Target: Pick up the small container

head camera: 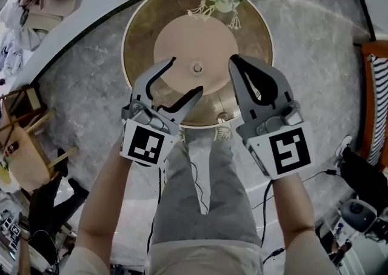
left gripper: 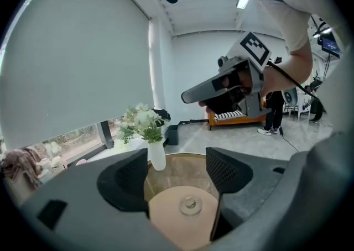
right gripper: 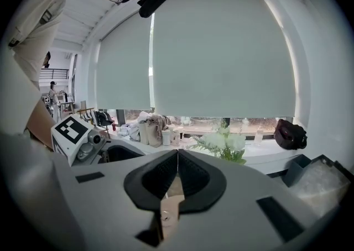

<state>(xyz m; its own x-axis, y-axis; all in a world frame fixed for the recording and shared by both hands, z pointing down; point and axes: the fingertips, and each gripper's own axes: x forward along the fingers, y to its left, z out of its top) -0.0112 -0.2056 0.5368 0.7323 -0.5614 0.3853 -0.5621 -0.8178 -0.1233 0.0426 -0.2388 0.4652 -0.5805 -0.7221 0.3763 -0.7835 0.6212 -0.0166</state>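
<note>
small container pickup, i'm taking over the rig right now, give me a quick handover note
Left gripper: open, nothing held, over the near side of the round table.
Right gripper: shut, empty, beside the left one.
Container: small and clear, at the middle of the table's inner disc. In the left gripper view it shows ahead through the open jaws, untouched.
Vase of flowers: at the table's far edge, apart from the container.
Done: both grippers brought over the table, left jaws open.
Left: bring the left jaws round the container, close, lift.
</note>
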